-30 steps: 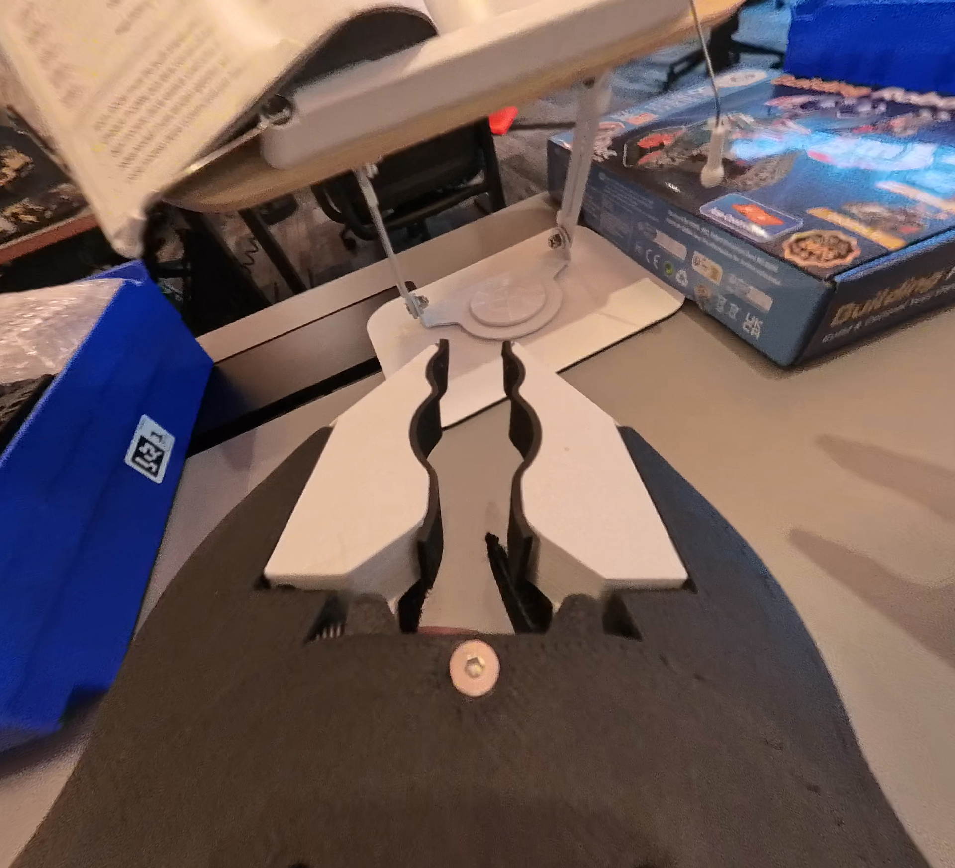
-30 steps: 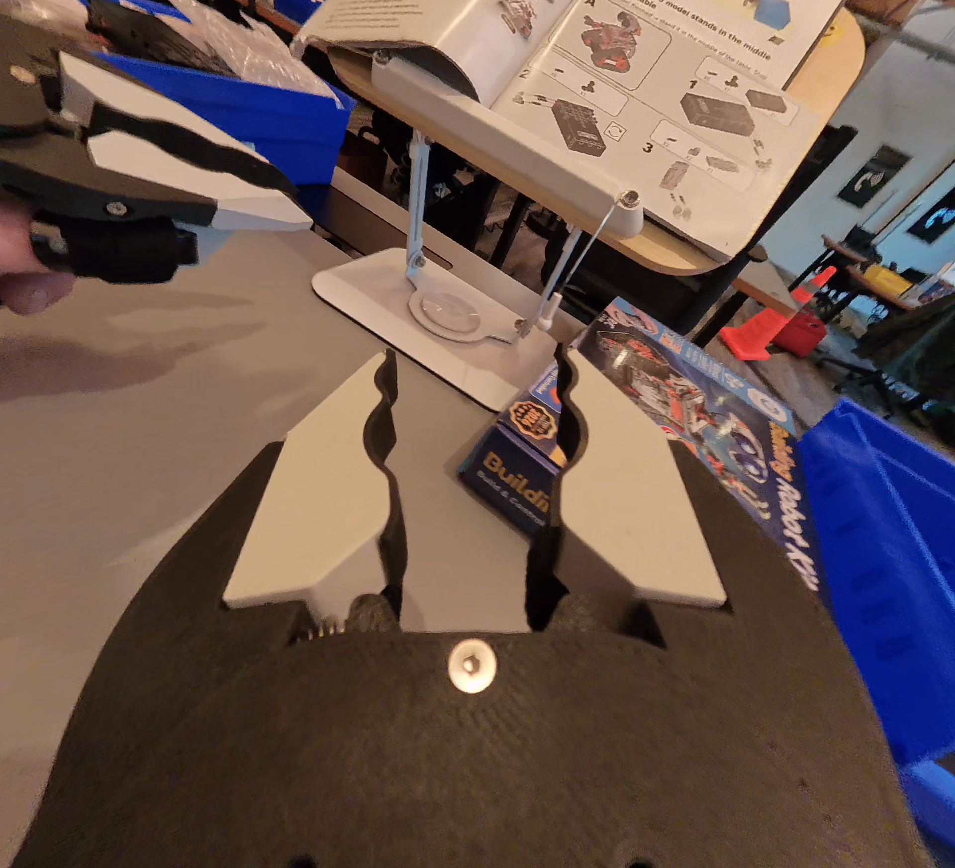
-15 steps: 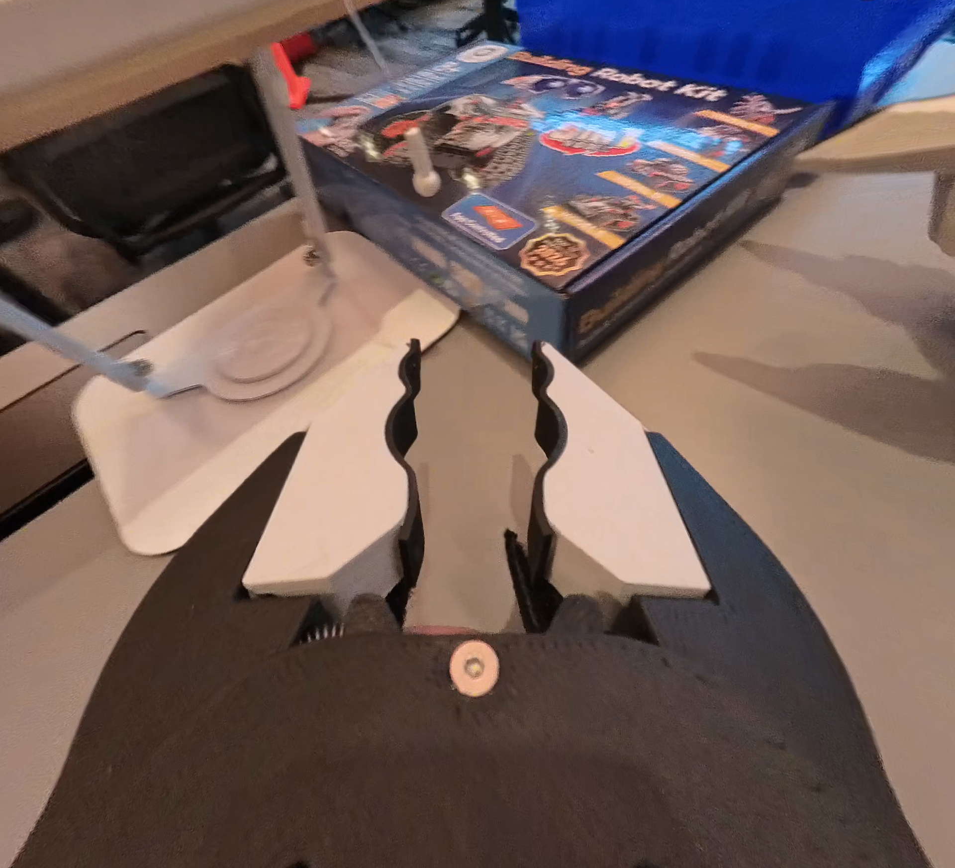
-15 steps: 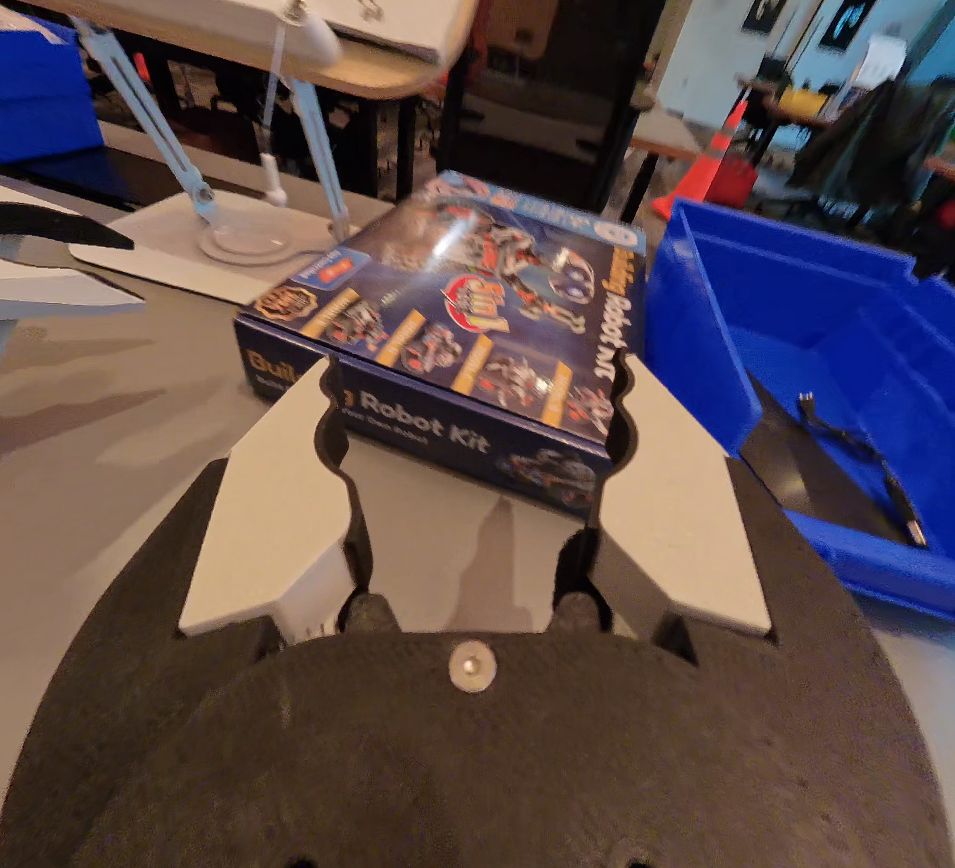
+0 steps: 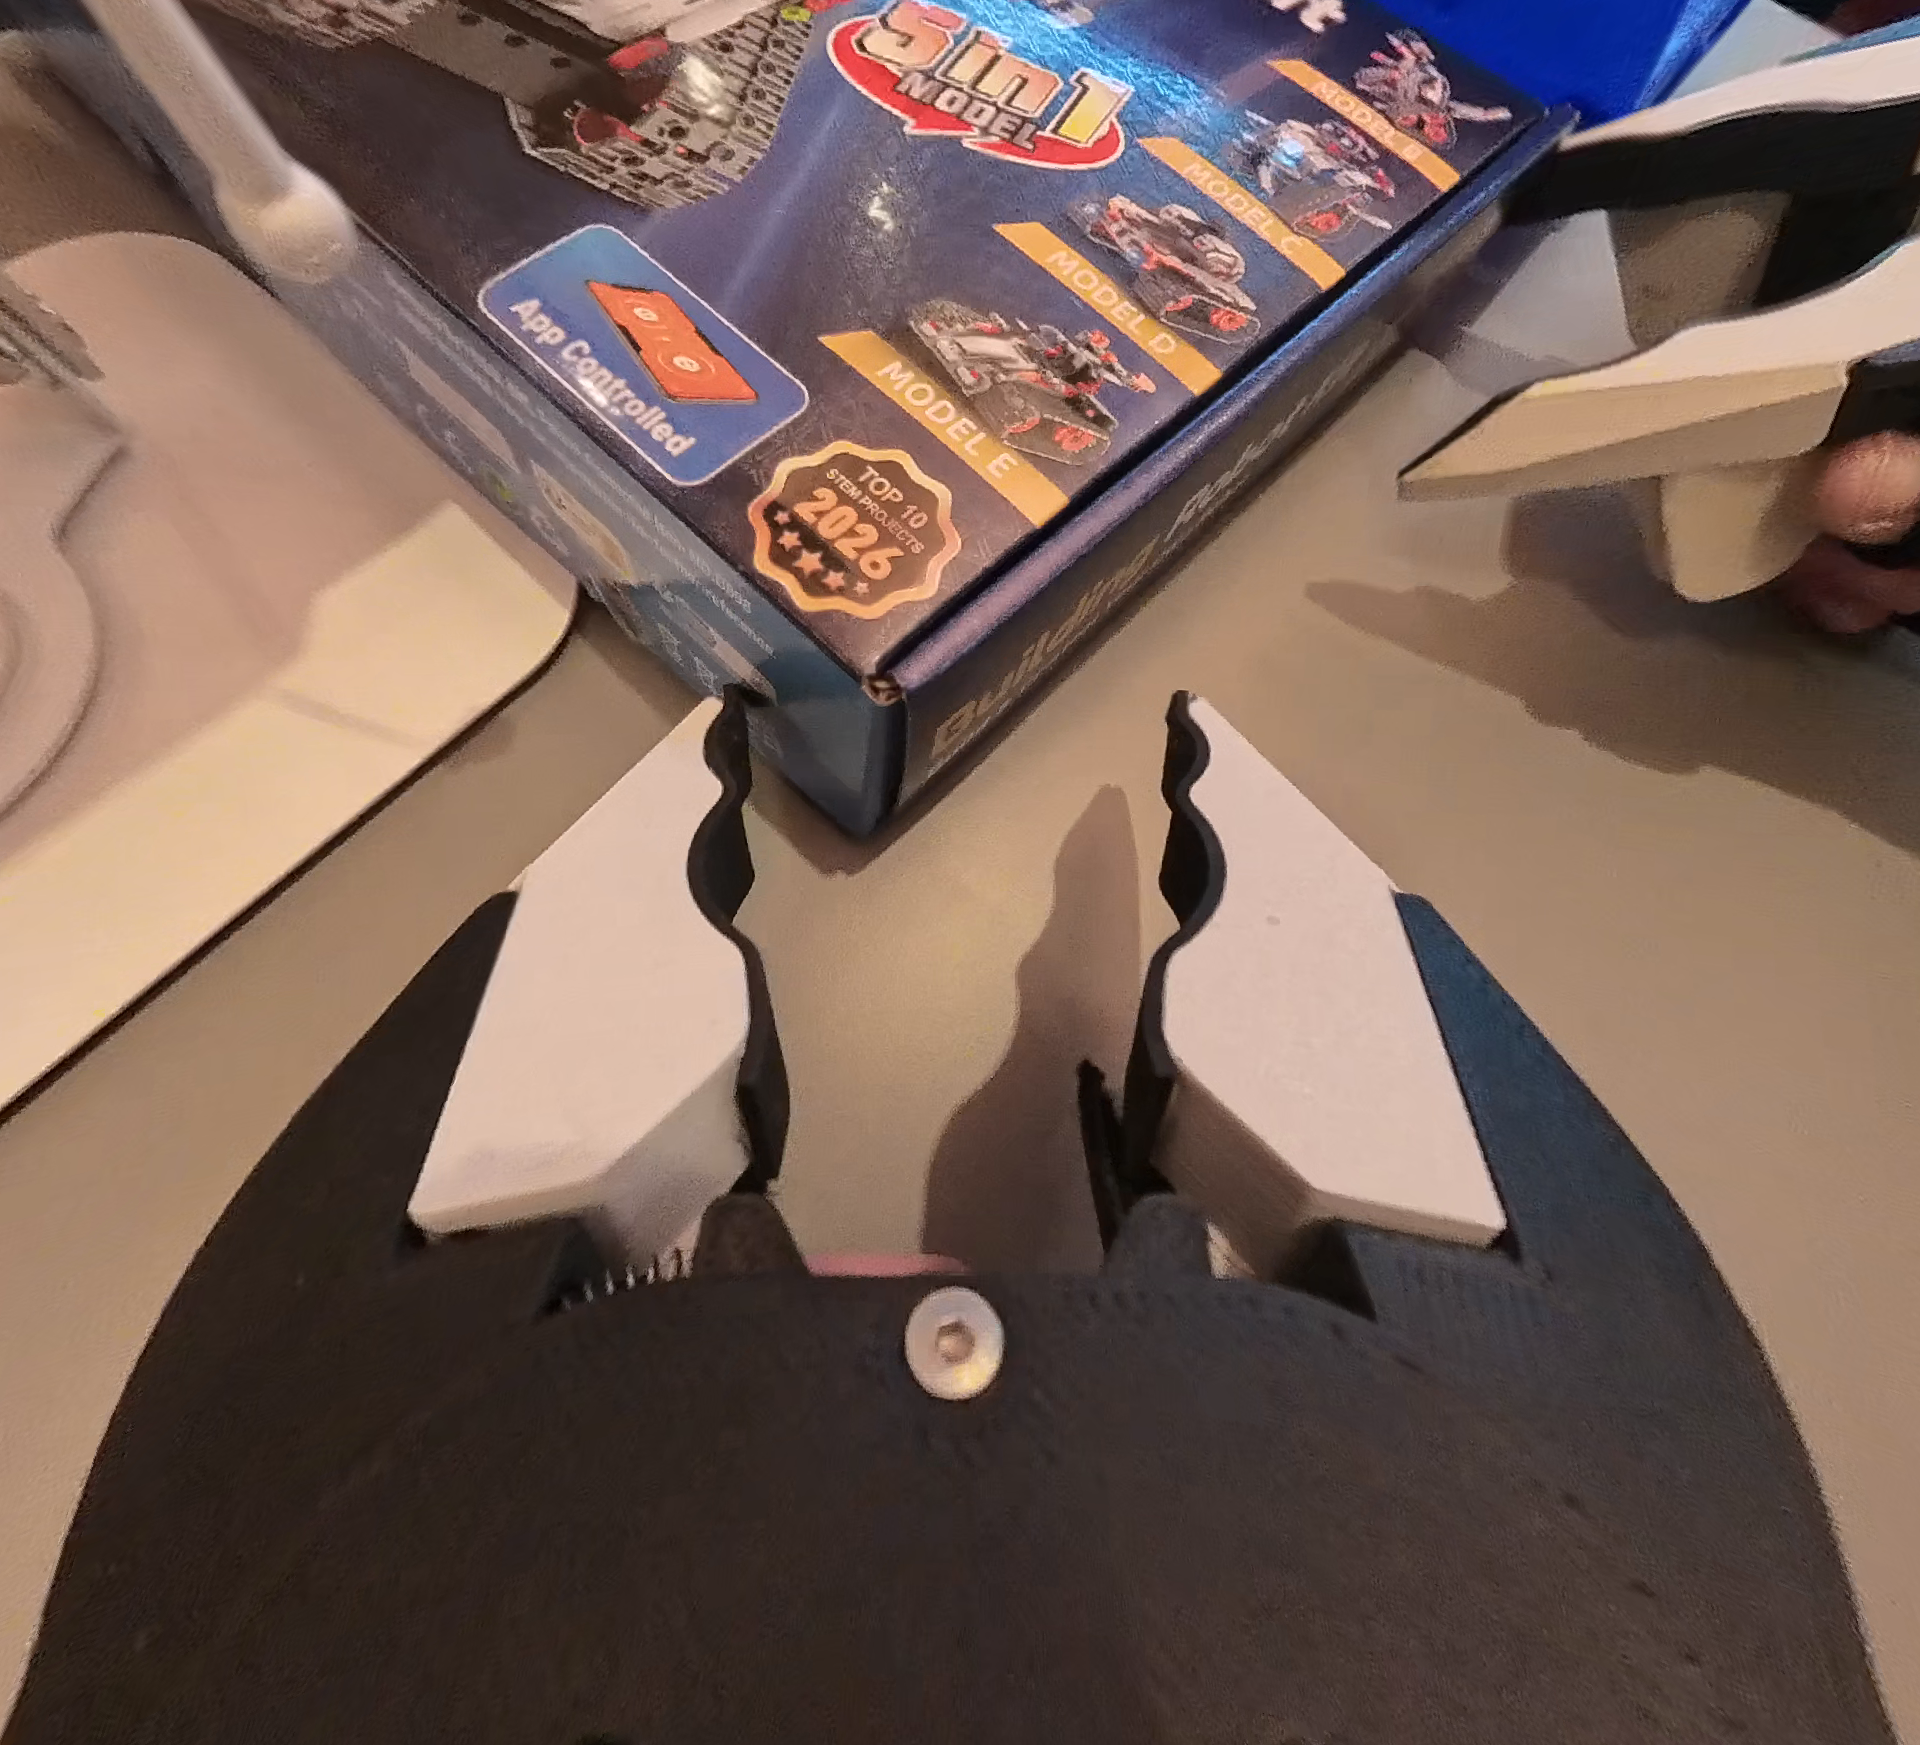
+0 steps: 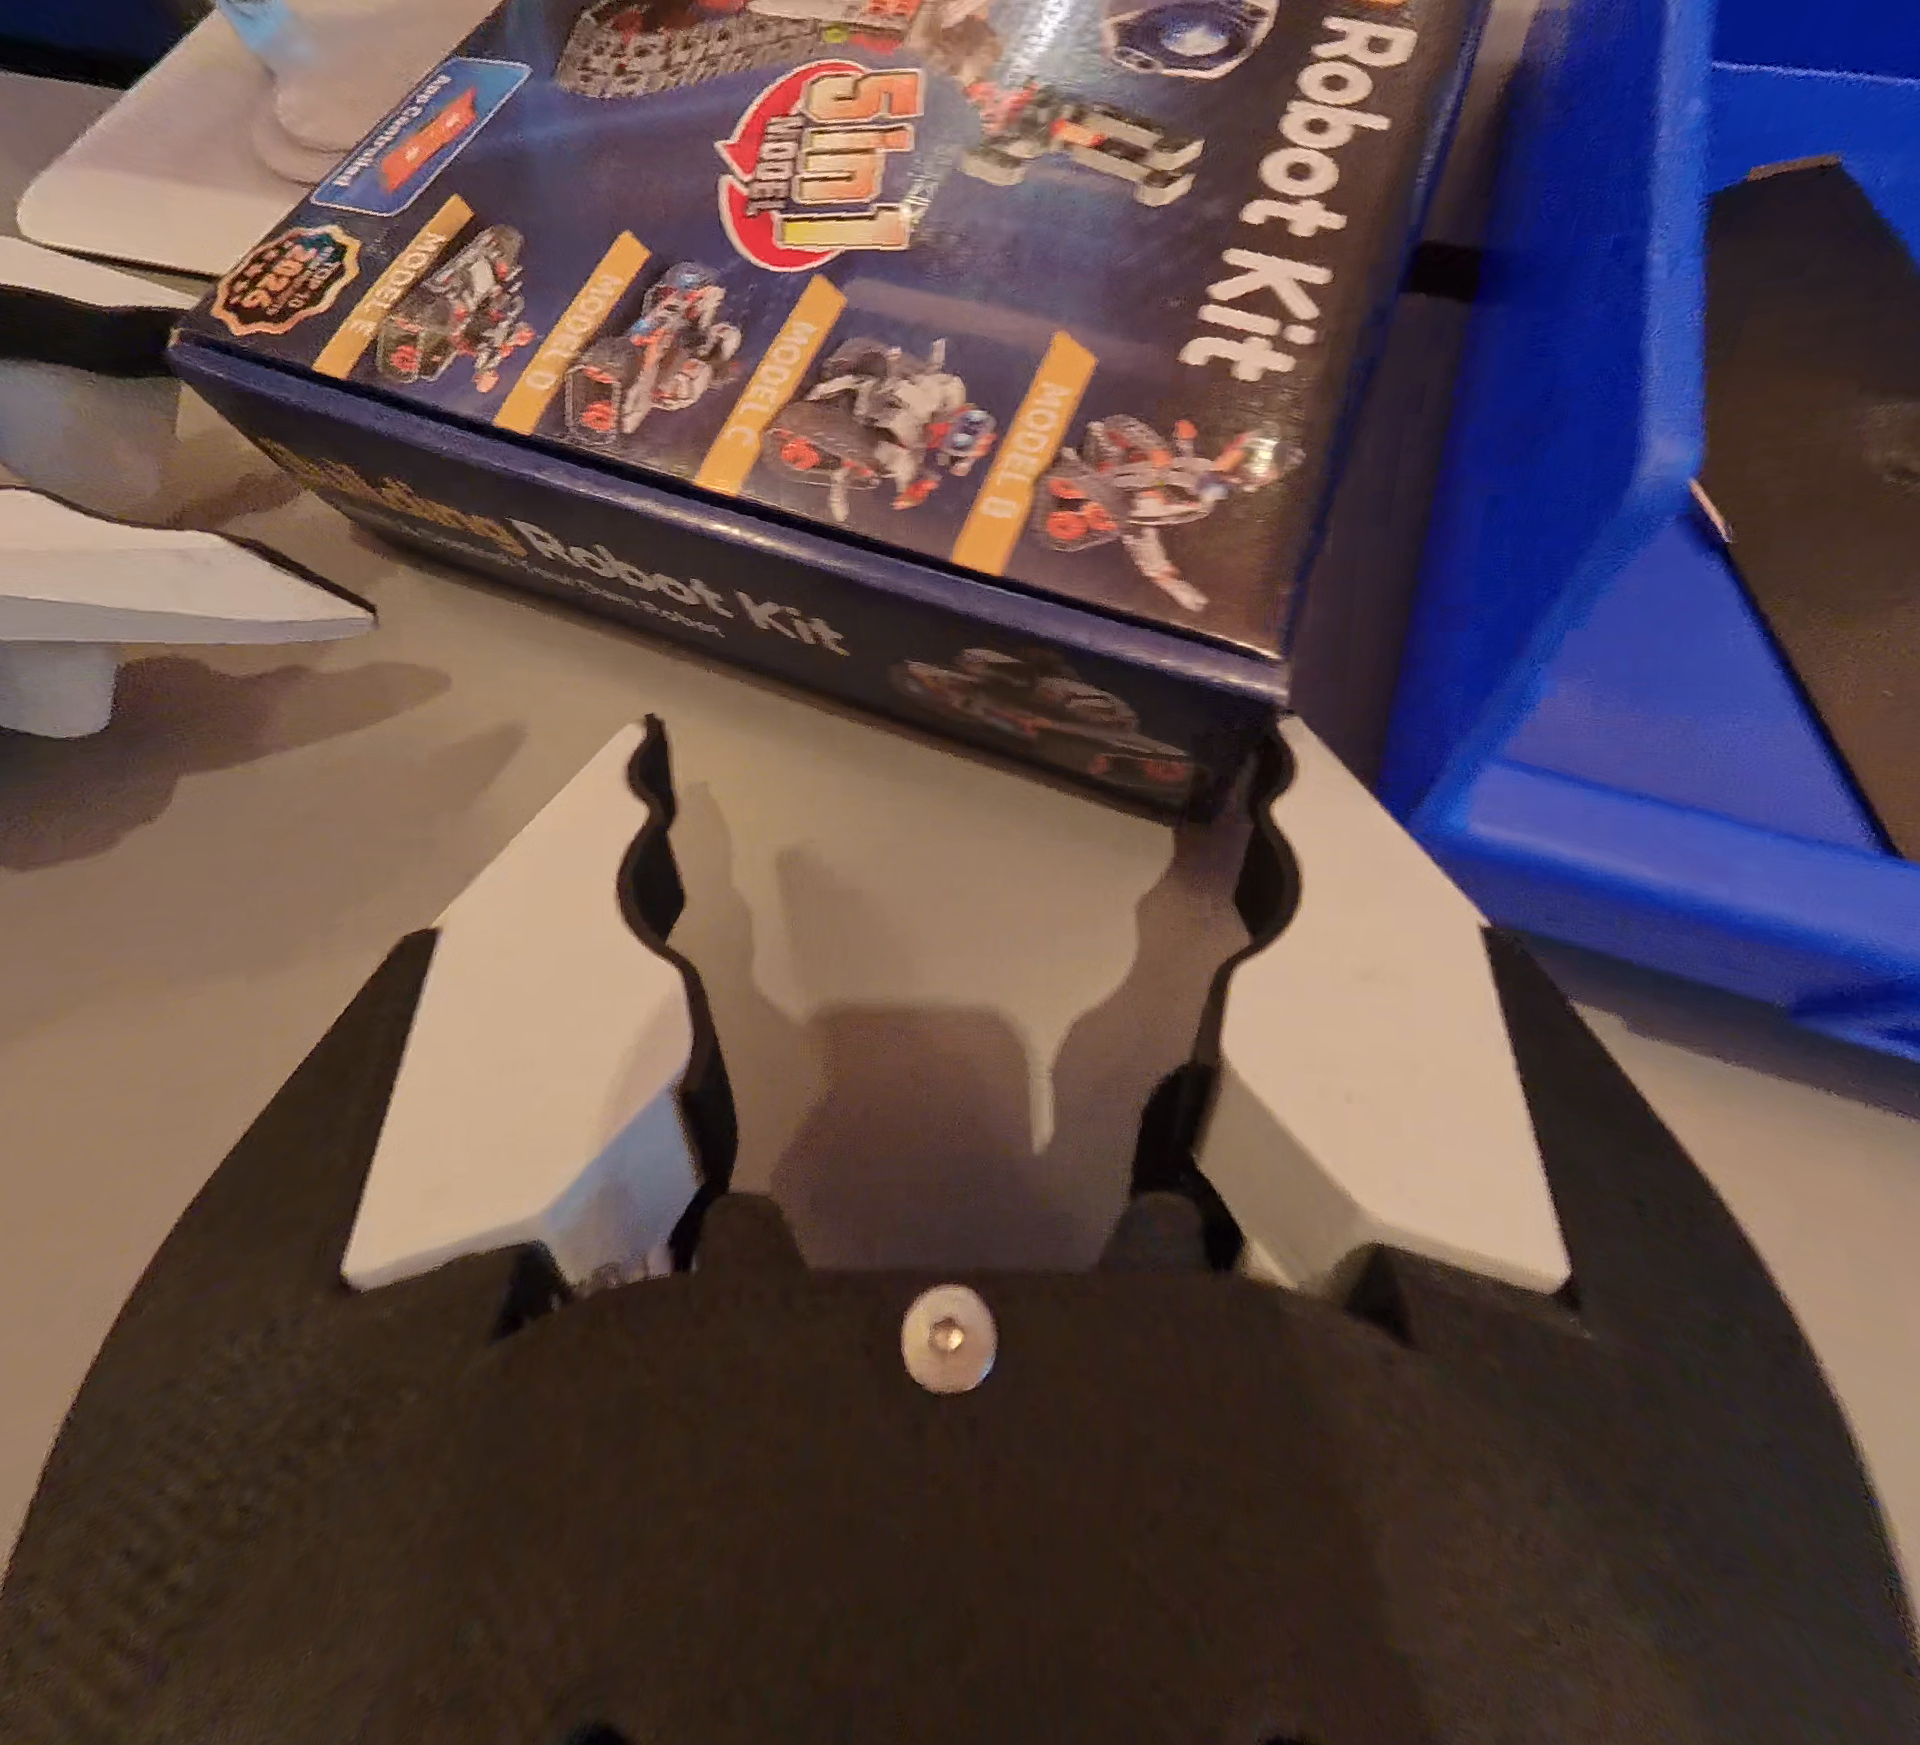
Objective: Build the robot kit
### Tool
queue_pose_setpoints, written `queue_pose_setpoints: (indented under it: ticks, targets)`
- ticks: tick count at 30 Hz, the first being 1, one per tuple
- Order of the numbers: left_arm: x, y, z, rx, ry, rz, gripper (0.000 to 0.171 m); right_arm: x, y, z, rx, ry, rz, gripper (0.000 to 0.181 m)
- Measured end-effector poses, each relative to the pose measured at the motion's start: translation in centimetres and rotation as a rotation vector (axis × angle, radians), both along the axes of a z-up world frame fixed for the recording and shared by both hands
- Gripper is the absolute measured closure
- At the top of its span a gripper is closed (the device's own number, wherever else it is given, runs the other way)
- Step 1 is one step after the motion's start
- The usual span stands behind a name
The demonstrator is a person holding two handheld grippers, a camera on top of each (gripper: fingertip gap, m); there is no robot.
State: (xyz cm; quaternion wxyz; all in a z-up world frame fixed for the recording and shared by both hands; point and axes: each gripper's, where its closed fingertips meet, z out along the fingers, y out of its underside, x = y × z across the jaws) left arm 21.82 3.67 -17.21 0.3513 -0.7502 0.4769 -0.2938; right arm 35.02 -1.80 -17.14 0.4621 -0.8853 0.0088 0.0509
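A dark blue printed cardboard kit box (image 5: 831, 241) lies flat on the grey table (image 5: 1455, 864). My left gripper (image 5: 951, 708) is open and empty, its fingertips at the box's near left corner. My right gripper (image 6: 961, 739) is open wide and empty, its fingertips at the box's near right corner (image 6: 1039, 448). The right gripper also shows at the right edge of the left wrist view (image 5: 1662, 365), held by a hand. The left gripper's white fingers (image 6: 156, 594) show at the left edge of the right wrist view.
A white stand base (image 5: 208, 604) with thin white struts sits just left of the box; it also shows in the right wrist view (image 6: 208, 116). A blue plastic bin (image 6: 1610, 604) holding a dark sheet stands right of the box, almost touching it.
Both grippers have swung down from the booklet stand and closed in on the box's near corners. Both jaws have opened wider.
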Motion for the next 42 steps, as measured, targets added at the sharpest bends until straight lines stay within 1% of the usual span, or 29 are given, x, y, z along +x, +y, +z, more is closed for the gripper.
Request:
queue_pose_setpoints:
  ticks: [1,2,3,5,7,11,12,14,16,18,19,21,22,23,24,26,28,29,30,31,32,33,34,35,36,37,38,40,42]
  targets:
    - [0.3,-0.1,-0.1,-0.016,0.003,-0.004,0.091,-0.2,0.2,-0.1,-0.005,-0.012,0.007,0.063]
    - [0.4,0.0,-0.2,-0.026,0.003,-0.004,0.091,-0.2,0.2,-0.2,-0.012,-0.024,0.012,0.062]
    - [0.5,0.0,-0.2,-0.024,0.003,-0.003,0.092,-0.3,0.1,-0.1,-0.006,-0.016,0.016,0.066]
    - [0.4,-0.3,-0.4,0.009,0.030,-0.011,0.086,-0.6,-0.4,0.2,-0.010,0.022,0.034,0.076]
    - [0.2,-0.7,-0.5,0.032,0.055,-0.017,0.082,-1.0,-1.0,0.2,-0.047,-0.009,0.053,0.077]
    - [-0.9,-2.1,-0.2,-0.007,0.059,-0.033,0.085,-2.4,-3.5,0.5,-0.117,-0.009,0.089,0.079]
    - [-1.4,-2.7,-0.1,-0.011,0.069,-0.046,0.088,-2.9,-4.6,0.3,-0.159,-0.023,0.103,0.080]
    - [-2.7,-4.4,0.0,0.000,0.101,-0.083,0.087,-4.3,-6.9,0.3,-0.205,-0.017,0.134,0.080]
    - [-4.2,-6.8,-0.1,-0.020,0.119,-0.130,0.092,-5.4,-9.6,0.3,-0.232,-0.014,0.146,0.085]
    - [-5.9,-9.0,-0.3,0.006,0.154,-0.169,0.098,-6.8,-12.2,-0.2,-0.250,-0.007,0.169,0.086]
    - [-6.8,-10.3,-0.5,0.001,0.173,-0.196,0.099,-7.5,-13.4,-0.3,-0.239,-0.012,0.179,0.085]
    - [-8.4,-12.4,-0.6,0.009,0.192,-0.218,0.090,-9.4,-15.9,-0.2,-0.244,-0.014,0.213,0.088]
    - [-9.2,-13.6,-0.6,0.002,0.201,-0.234,0.093,-9.8,-17.2,-0.3,-0.270,-0.046,0.223,0.089]
    - [-9.9,-15.1,-0.5,-0.018,0.201,-0.253,0.096,-10.3,-18.5,-0.4,-0.288,-0.063,0.234,0.088]
    - [-10.7,-16.6,-0.4,-0.033,0.201,-0.269,0.097,-10.8,-19.5,-0.3,-0.294,-0.043,0.242,0.084]
    - [-12.3,-19.8,-0.6,-0.024,0.235,-0.301,0.101,-11.4,-21.6,-0.2,-0.314,-0.032,0.265,0.081]
    - [-13.4,-24.1,-0.5,-0.031,0.259,-0.366,0.106,-10.6,-22.9,-0.4,-0.339,-0.080,0.258,0.076]
    - [-13.8,-26.3,-0.4,-0.044,0.256,-0.424,0.117,-10.1,-23.1,-0.2,-0.335,-0.085,0.249,0.075]
    - [-14.1,-28.2,0.0,-0.069,0.239,-0.480,0.130,-10.1,-23.0,0.5,-0.302,-0.047,0.249,0.077]
    - [-14.4,-29.4,0.7,-0.093,0.222,-0.525,0.137,-10.4,-22.9,1.5,-0.250,0.011,0.247,0.082]
    - [-14.6,-29.5,2.0,-0.087,0.185,-0.538,0.139,-10.5,-22.9,2.6,-0.206,0.055,0.234,0.084]
    - [-14.9,-28.6,3.5,-0.059,0.148,-0.526,0.139,-10.3,-23.0,3.3,-0.179,0.063,0.207,0.085]
    - [-15.4,-27.0,4.9,-0.031,0.126,-0.495,0.134,-10.0,-23.2,3.8,-0.163,0.053,0.167,0.087]
    - [-15.7,-24.6,6.4,0.004,0.096,-0.444,0.126,-10.1,-23.4,4.0,-0.154,0.057,0.138,0.086]
    - [-15.9,-21.4,7.8,0.054,0.061,-0.384,0.120,-10.6,-23.7,4.2,-0.149,0.079,0.127,0.084]
    - [-16.0,-17.7,9.0,0.112,0.033,-0.324,0.120,-10.9,-23.7,4.2,-0.145,0.092,0.099,0.082]
    - [-16.1,-13.8,9.6,0.125,0.023,-0.256,0.120,-11.1,-23.7,4.2,-0.136,0.092,0.066,0.081]
    - [-15.3,-7.2,9.8,0.061,-0.027,-0.172,0.115,-11.6,-24.0,3.8,-0.135,0.101,0.013,0.078]
    - [-13.7,-1.9,8.8,0.011,-0.048,-0.133,0.106,-12.9,-24.2,3.9,-0.108,0.141,0.003,0.079]
